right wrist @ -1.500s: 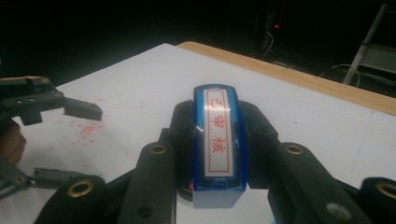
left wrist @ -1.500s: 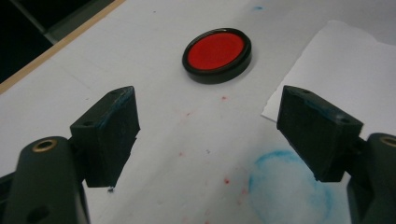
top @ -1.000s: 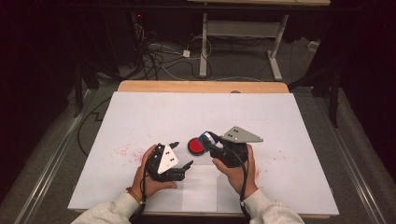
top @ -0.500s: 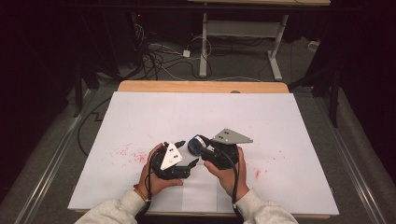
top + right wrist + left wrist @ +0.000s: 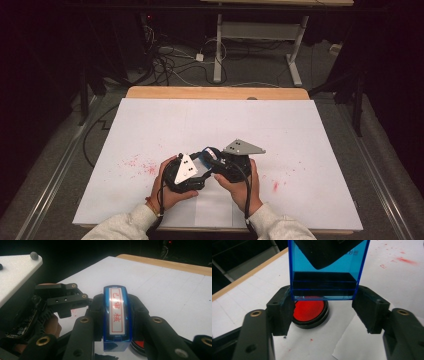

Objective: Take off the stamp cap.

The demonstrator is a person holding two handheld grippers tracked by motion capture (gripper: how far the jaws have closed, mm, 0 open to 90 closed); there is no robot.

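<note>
Blue see-through stamp [image 5: 115,317], white label w/ red characters on top, sits clamped in right claw [image 5: 115,322] just above round red ink pad [image 5: 309,311] on paper-covered worktop [image 5: 300,130]. Left claw [image 5: 324,307] has just been closing; jaws flank stamp's lower end, not quite touching, so released.

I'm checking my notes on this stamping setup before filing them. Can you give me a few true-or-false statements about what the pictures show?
1. The right gripper is clamped on the blue stamp. True.
2. The ink pad is green. False: it is red.
3. The stamp's label has red characters. True.
4. The left gripper is far from the stamp. False: its jaws, which have just been closing, flank the stamp's lower end.
</note>
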